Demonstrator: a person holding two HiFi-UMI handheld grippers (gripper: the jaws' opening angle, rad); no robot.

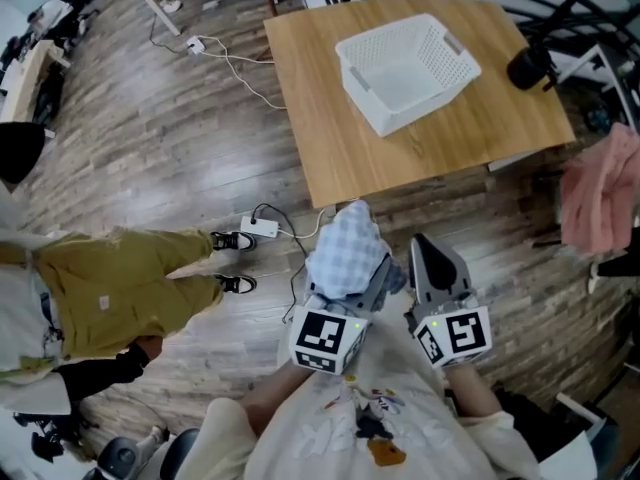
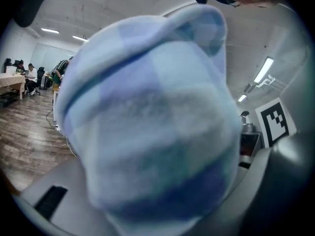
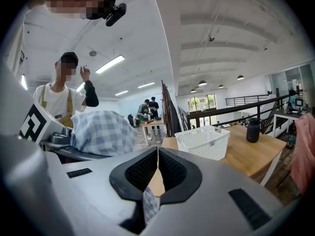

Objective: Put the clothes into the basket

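A blue-and-white checked garment [image 1: 345,253] is bunched up in my left gripper [image 1: 358,273], which is shut on it; the cloth [image 2: 147,127] fills almost the whole left gripper view. My right gripper [image 1: 432,260] is just to the right of it, its jaws closed together [image 3: 157,154] with a small strip of the same checked cloth [image 3: 149,204] pinched low between them. Ahead on the wooden table [image 1: 340,158] stands the white perforated basket [image 1: 375,113], with nothing in it; the right gripper view shows the basket [image 3: 204,141] too. Both grippers hang over the floor in front of the table.
A pink garment [image 1: 605,193] hangs at the right edge. A black flask [image 1: 528,66] stands at the table's far right corner. A person in olive trousers [image 1: 130,288] stands to the left, near a power strip [image 1: 260,226] with cables on the floor.
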